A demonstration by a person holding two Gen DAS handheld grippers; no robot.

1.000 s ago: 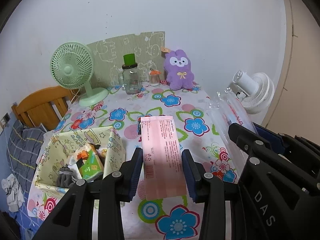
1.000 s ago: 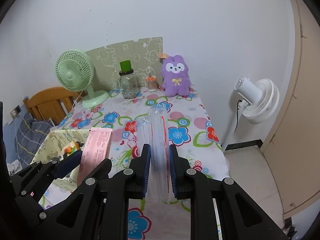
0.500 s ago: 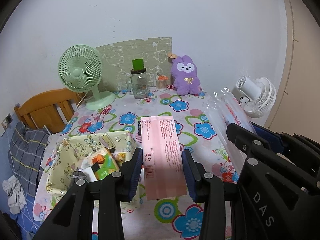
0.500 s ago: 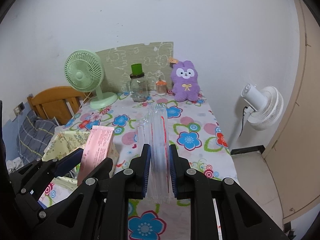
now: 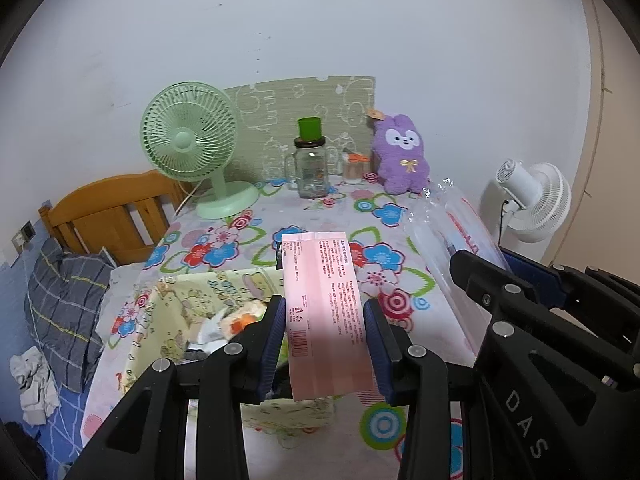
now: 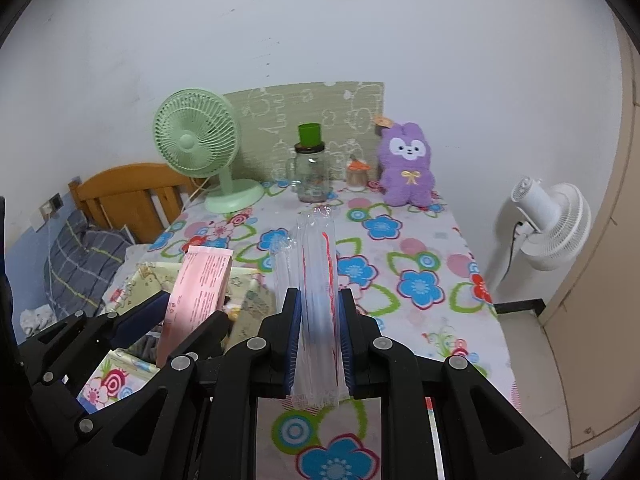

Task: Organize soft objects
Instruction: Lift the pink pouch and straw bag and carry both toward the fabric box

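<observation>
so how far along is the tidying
Partly done. The fabric bin at the table's near left already holds several small packets. In hand: the left gripper is shut on a pink pack, held above the bin's right side, and the right gripper is shut on a clear plastic pack. Left: neither pack is in the bin yet, and the purple plush sits at the table's far end.
</observation>
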